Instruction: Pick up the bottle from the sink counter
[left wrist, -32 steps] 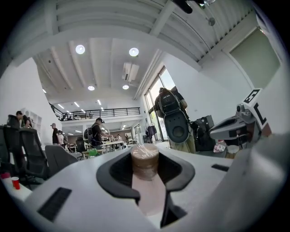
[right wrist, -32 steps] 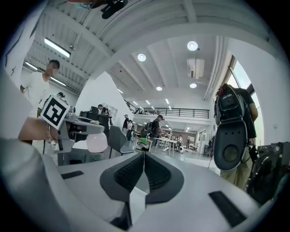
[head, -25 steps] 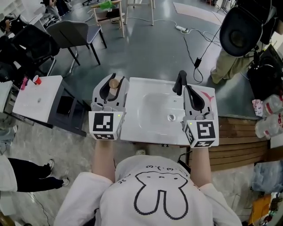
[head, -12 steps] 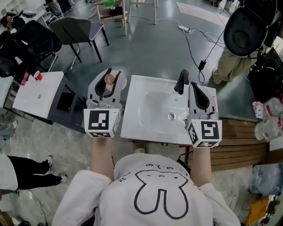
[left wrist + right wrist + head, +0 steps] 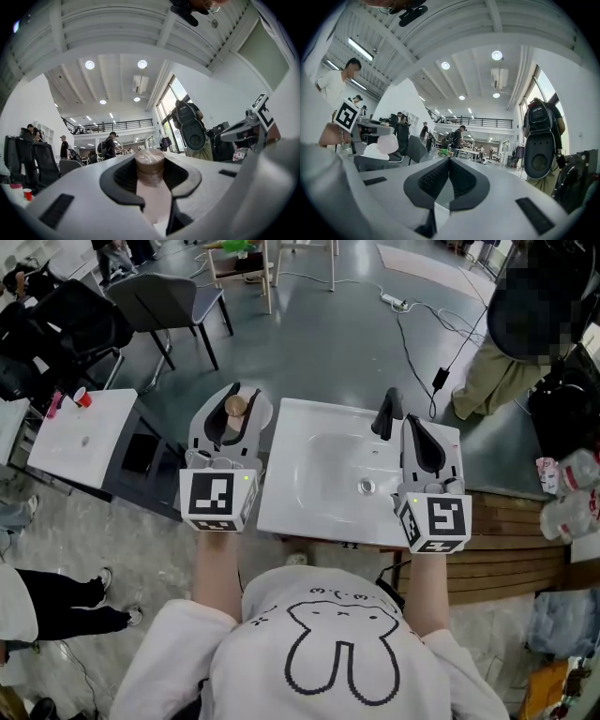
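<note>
Head view: the left tongs (image 5: 238,396) are closed partway round the bottle (image 5: 235,408), its brown cap showing between the tips. They hang just off the left edge of the white sink table (image 5: 291,512). The right tongs (image 5: 413,427) sit pressed together and empty over the table's right side, with the faucet (image 5: 384,414) just to their left.

Left gripper view: the cap (image 5: 150,161) stands upright between the two pads, which press its sides.

Right gripper view: jaws meet, with nothing between them.

The bottle looks lifted clear of the table, so the pickup seems essentially done. What is left is to keep the grip steady.
</note>
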### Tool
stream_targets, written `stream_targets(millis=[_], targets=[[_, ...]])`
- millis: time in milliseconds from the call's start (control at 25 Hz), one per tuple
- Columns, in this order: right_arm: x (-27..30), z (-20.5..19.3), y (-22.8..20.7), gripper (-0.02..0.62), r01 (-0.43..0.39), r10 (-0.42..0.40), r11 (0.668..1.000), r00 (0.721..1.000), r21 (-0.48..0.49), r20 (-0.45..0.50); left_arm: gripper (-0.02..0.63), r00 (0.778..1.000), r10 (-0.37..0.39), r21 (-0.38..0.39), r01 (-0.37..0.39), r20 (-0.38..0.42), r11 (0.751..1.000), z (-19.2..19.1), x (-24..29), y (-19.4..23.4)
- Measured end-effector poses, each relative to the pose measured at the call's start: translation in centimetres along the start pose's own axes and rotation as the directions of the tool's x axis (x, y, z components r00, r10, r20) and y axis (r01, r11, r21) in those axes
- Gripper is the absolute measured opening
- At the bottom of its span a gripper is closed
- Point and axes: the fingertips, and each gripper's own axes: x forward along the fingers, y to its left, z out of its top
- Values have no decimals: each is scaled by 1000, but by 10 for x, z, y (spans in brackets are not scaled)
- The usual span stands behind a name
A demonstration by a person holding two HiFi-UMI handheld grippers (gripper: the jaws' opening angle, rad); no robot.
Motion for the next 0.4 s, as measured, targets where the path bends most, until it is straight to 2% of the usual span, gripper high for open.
stream_targets(millis=[400], targets=[[1, -1, 2, 28, -5, 5, 1000, 1000, -3, -3, 124, 1000, 0, -6, 0, 2, 1000, -1, 0, 0]])
